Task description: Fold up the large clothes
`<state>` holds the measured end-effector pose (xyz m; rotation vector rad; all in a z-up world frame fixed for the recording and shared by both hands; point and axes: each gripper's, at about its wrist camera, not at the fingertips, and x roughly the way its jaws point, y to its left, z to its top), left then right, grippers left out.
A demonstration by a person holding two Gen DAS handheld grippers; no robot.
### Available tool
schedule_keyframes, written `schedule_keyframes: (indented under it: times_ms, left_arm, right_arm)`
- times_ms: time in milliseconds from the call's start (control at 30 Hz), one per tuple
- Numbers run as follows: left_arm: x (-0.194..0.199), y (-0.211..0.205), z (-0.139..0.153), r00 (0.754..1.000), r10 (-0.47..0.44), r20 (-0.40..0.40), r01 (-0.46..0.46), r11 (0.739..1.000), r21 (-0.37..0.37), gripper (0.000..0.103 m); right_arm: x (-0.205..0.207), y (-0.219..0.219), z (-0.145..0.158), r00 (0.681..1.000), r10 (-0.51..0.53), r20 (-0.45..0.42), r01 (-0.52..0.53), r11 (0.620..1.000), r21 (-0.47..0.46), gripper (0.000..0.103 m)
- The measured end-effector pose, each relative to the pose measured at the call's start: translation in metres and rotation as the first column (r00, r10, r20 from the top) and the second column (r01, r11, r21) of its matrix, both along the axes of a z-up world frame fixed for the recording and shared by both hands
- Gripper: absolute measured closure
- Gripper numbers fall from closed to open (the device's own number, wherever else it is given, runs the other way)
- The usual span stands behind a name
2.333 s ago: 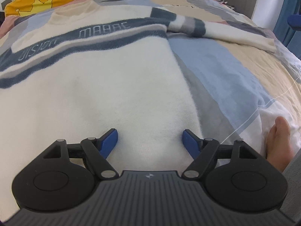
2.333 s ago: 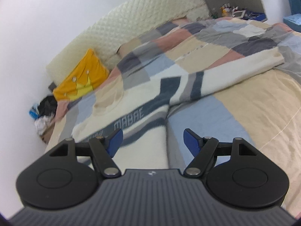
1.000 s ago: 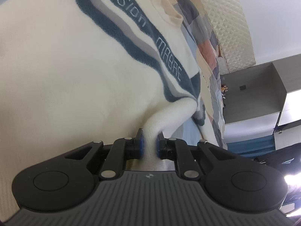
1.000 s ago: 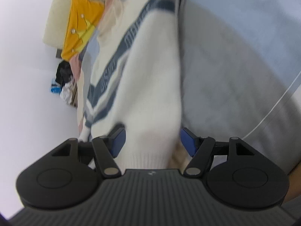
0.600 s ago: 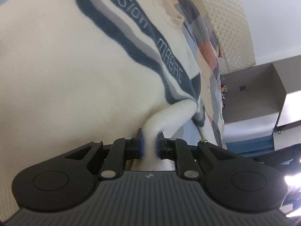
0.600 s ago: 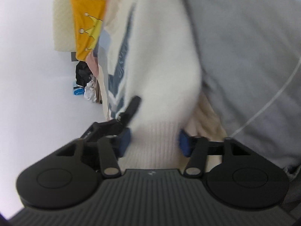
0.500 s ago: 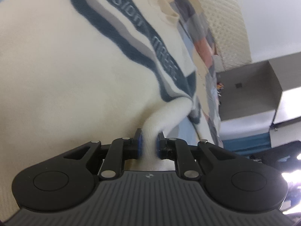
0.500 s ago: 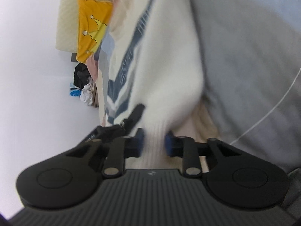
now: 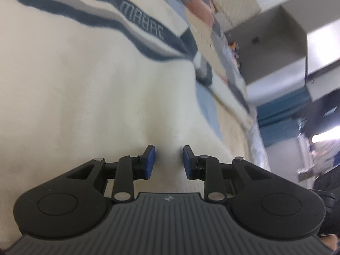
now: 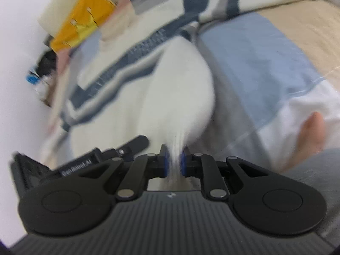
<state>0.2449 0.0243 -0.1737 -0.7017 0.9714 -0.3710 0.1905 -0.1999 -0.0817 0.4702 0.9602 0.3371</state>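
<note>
Cream sweater (image 10: 170, 106) pinched by right hand-held gripper (image 10: 173, 162).

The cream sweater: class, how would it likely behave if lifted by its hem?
The cream sweater looks floppy: it bunches into a ridge where the right gripper pinches it. Its thick fleecy knit probably resists slipping and drapes heavily.

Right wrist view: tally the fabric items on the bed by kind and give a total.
cream sweater: 1
yellow pillow: 1
patchwork duvet: 1
Total: 3
</note>
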Motion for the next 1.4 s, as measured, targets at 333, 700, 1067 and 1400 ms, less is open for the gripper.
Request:
schedule_keyframes:
  times_ms: [333,700,1067,1400]
  left_arm:
    - [-0.002,-0.035,-0.018,0.998,-0.058,-0.04,0.065,0.975,0.213,0.068]
    - [-0.017,-0.028,0.014,0.995,-0.037,0.089,0.012,0.963,0.268,0.058]
    - [-0.026,-0.025,0.041,0.977,0.032,0.209,-0.107,0.928,0.358,0.043]
    - [-0.016,-0.025,0.039,0.978,0.041,0.204,-0.134,0.875,0.466,0.043]
  right_arm:
    - [-0.01,0.005,-0.018,1.0,-0.011,0.018,0.013,0.993,-0.119,0.088]
    - [-0.015,0.003,0.011,0.985,0.021,0.174,0.001,0.992,-0.123,0.06]
    - [0.01,-0.051,0.058,0.904,-0.113,0.412,0.151,0.987,-0.062,0.04]
    - [0.087,-0.102,0.045,0.827,-0.42,0.373,0.414,0.905,0.1,0.039]
